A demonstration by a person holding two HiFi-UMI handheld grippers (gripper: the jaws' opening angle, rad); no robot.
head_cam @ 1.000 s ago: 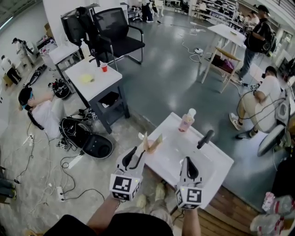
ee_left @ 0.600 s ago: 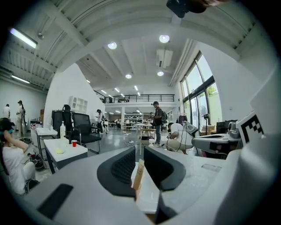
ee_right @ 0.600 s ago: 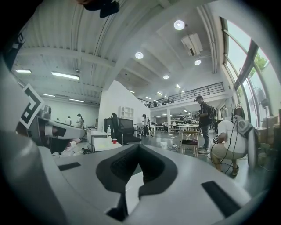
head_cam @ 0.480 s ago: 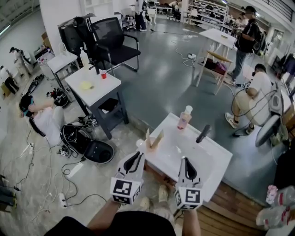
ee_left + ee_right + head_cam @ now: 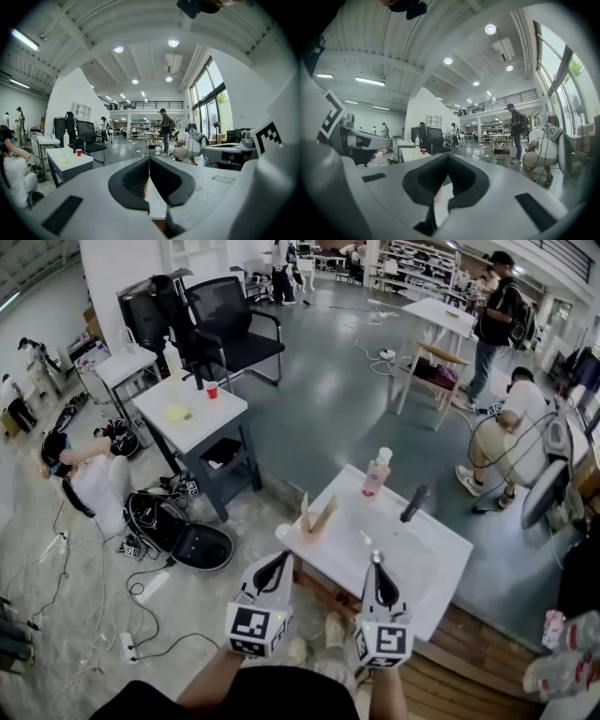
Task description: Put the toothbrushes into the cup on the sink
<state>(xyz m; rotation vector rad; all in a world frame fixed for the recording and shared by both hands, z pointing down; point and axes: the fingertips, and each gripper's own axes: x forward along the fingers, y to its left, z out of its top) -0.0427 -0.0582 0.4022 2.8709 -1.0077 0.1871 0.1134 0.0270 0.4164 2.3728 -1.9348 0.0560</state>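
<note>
A white sink (image 5: 412, 589) stands in the middle of the head view, with a black faucet (image 5: 413, 503) at its back. At its near left corner is a tan cup (image 5: 314, 519) with toothbrushes sticking up out of it. My left gripper (image 5: 282, 558) hangs just short of the sink's left edge, below the cup, jaws together and empty. My right gripper (image 5: 377, 559) points over the sink's front rim, also shut with nothing in it. Both gripper views show black pads pressed together: left gripper (image 5: 149, 161), right gripper (image 5: 449, 160).
A pink bottle (image 5: 377, 472) stands at the sink's back edge. To the left are a white side table (image 5: 187, 418) with a red cup (image 5: 212, 388), a black office chair (image 5: 230, 315), and bags and cables (image 5: 178, 526) on the floor. People (image 5: 514, 423) are at the right.
The left gripper's jaws, open next to the cup a second ago, have closed empty and drawn back slightly. The right gripper stays shut in place.
</note>
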